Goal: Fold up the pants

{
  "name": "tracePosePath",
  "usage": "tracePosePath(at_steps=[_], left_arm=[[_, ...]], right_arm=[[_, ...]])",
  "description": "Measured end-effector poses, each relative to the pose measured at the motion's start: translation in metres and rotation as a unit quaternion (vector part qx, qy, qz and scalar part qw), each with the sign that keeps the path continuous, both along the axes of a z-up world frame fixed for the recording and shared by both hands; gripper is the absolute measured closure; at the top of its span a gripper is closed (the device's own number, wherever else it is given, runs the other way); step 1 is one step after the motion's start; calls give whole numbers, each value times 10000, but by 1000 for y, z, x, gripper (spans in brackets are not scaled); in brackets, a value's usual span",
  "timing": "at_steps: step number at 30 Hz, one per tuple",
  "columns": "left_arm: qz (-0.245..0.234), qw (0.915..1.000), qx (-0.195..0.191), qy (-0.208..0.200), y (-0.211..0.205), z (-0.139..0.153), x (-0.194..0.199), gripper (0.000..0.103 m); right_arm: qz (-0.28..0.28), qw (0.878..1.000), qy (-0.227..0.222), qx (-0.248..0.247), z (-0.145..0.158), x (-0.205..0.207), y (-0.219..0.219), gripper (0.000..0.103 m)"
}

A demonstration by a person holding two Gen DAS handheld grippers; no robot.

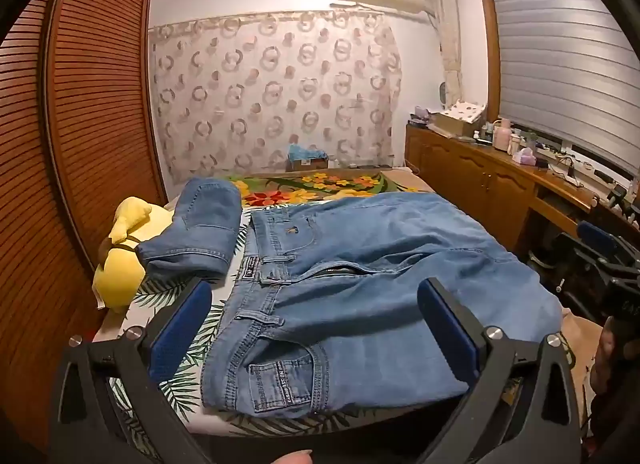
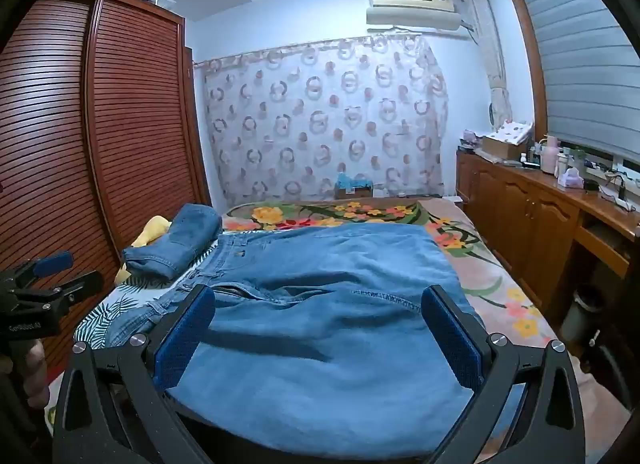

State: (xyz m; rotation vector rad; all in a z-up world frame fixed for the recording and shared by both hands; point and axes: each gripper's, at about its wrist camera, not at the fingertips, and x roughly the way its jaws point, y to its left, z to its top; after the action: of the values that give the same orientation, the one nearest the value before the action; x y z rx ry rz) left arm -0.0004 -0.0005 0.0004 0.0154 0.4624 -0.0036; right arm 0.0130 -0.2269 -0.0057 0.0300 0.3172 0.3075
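Light blue jeans spread flat across bed, waistband toward the left, belt loops, fly and pockets showing, cloth faintly wrinkled. Second pair of jeans, already folded into a thick bundle, just beyond the waistband, near the wardrobe side.

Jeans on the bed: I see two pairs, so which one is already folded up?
The smaller bundle of jeans by the yellow plush toy, near the wardrobe. It is doubled into a compact stack, while the other jeans lie spread flat before both open grippers.
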Motion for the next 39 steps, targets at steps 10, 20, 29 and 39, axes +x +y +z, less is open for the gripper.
tracePosePath(at_steps=[10, 20, 29, 39], left_arm=[[52, 10000, -46, -42, 6, 0, -1, 0], [65, 9999, -45, -61, 5, 0, -2, 0], [74, 9999, -43, -82, 7, 3, -3, 0], [62, 9998, -35, -185, 1, 15, -5, 0]], right_arm=[[2, 10000, -57, 52, 1, -1, -3, 0], [-23, 10000, -55, 64, 1, -2, -1, 0], [-19, 10000, -56, 63, 2, -3, -1, 0], [15, 10000, -48, 45, 1, -2, 0, 0]])
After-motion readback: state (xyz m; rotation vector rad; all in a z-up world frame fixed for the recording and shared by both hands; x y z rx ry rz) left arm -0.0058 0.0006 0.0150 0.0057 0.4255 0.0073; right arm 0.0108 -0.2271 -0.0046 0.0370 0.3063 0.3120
